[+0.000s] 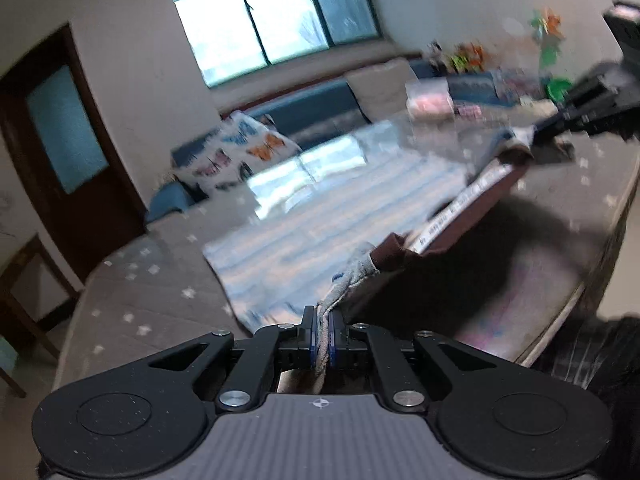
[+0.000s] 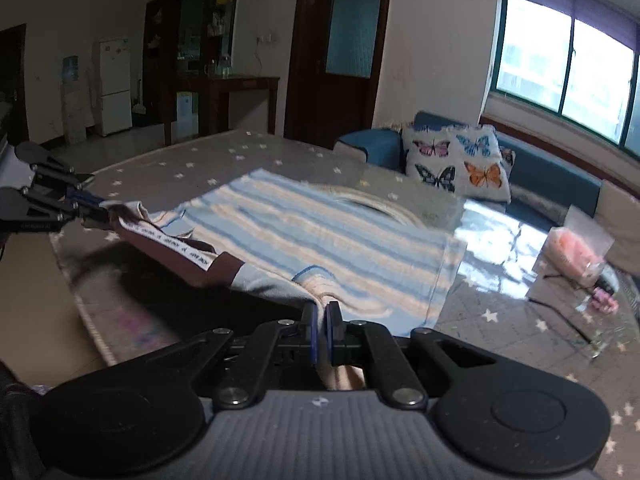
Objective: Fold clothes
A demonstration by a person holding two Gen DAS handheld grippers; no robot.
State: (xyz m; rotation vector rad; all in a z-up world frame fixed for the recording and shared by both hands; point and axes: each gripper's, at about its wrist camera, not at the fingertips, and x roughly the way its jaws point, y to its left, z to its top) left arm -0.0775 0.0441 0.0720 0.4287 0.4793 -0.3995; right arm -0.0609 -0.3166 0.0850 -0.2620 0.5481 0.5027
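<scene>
A blue-and-white striped garment (image 1: 320, 216) (image 2: 300, 232) lies spread on the star-patterned table cover (image 1: 140, 300). Its near edge carries a maroon band with a white printed strip (image 1: 460, 216) (image 2: 172, 244). This edge hangs raised and stretched between both grippers. My left gripper (image 1: 323, 320) is shut on one grey-blue end of that edge, and it shows at the far left of the right wrist view (image 2: 94, 208). My right gripper (image 2: 320, 312) is shut on the other end and appears blurred at the upper right of the left wrist view (image 1: 536, 136).
A butterfly cushion (image 2: 452, 160) rests on a blue sofa (image 2: 552, 176) behind the table. A clear bag with something pink (image 2: 576, 256) and a thin dark cable (image 2: 568, 320) lie at the table's right. A checked sleeve (image 1: 592, 356) shows at the lower right.
</scene>
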